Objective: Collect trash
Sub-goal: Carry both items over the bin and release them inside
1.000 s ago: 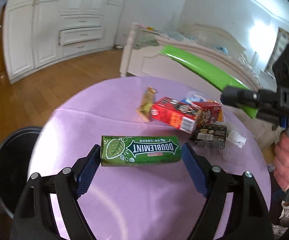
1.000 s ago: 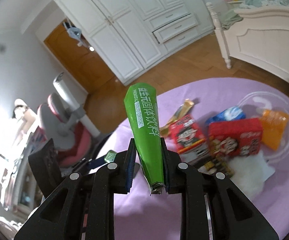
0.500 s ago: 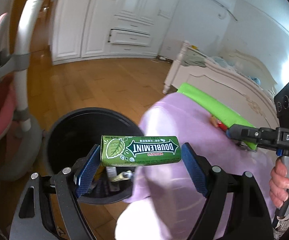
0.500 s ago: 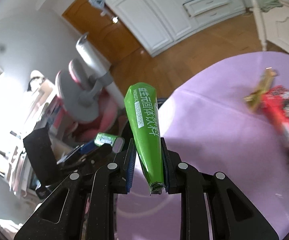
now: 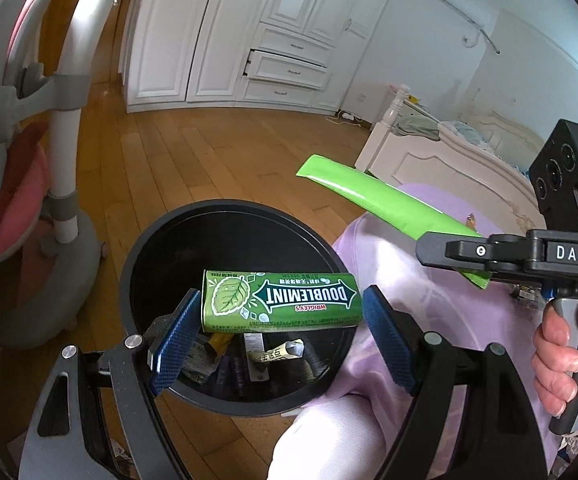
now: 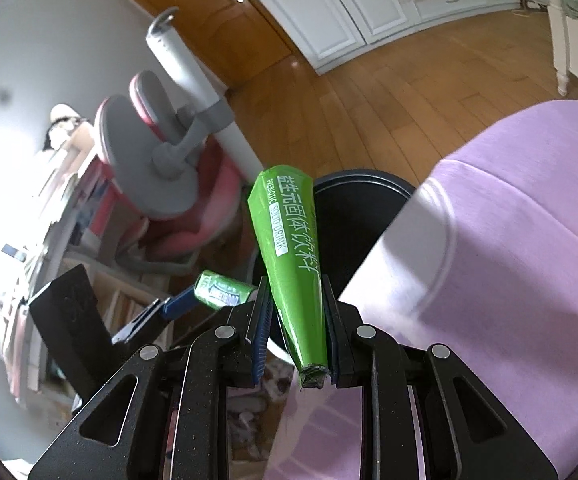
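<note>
I've got the left gripper point(image 5: 281, 320) clamped endwise on the Doublemint pack point(image 5: 279, 299), hanging over the black bin point(image 5: 149, 240); right gripper point(image 6: 297, 330) pinches the green drink sachet point(image 6: 291, 256) narrow, beside the bin's rim.

Open bin point(image 5: 225, 220) mouth below left claw point(image 5: 281, 316); table edge point(image 5: 353, 240) crowds its right; chair point(image 5: 29, 160) stands left.

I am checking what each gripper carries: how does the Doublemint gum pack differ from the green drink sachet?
The Doublemint gum pack is a short box held crosswise by its ends in the left gripper, over the black bin. The green drink sachet is long and tapered, held at its lower end in the right gripper. Both are green.
</note>
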Demonstrator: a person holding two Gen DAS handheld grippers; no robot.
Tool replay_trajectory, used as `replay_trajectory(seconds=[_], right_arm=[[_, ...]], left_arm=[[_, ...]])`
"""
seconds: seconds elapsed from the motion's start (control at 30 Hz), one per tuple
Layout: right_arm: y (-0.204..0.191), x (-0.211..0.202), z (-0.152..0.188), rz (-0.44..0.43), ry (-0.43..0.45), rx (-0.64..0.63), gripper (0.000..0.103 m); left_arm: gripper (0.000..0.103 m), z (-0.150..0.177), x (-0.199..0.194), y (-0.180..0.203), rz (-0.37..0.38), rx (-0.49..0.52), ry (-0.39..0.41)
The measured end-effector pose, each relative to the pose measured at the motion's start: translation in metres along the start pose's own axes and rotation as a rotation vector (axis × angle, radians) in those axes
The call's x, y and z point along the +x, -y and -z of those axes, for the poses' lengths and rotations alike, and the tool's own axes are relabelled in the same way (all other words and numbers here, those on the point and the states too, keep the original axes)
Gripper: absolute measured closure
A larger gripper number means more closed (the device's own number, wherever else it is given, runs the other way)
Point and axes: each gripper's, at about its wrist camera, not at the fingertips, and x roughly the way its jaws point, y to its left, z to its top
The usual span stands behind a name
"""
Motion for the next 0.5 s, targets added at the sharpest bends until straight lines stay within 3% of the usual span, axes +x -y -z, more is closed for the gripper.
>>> replay_trajectory(seconds=[0.07, 0.1, 0.17, 0.5], right_arm=[[-0.002, 0.007, -0.003, 0.006, -0.005, -0.001, 0.08], [-0.002, 0.01, -0.005, 0.009, -0.008, -0.001, 0.08], [-0.002, 0.015, -0.008, 0.013, -0.012, 0.0, 0.08], [-0.007, 0.041, -0.021, 0.024, -0.033, -0.017, 0.08]], left_arm=[[0.023, 0.001, 0.001, -0.001, 0.001, -0.001, -0.002], [0.03, 0.001, 0.002, -0.002, 0.0, -0.002, -0.003], [0.057, 0.0, 0.007, -0.008, 0.01, -0.008, -0.024], [0.058, -0.001, 0.013, -0.024, 0.013, -0.032, -0.034]])
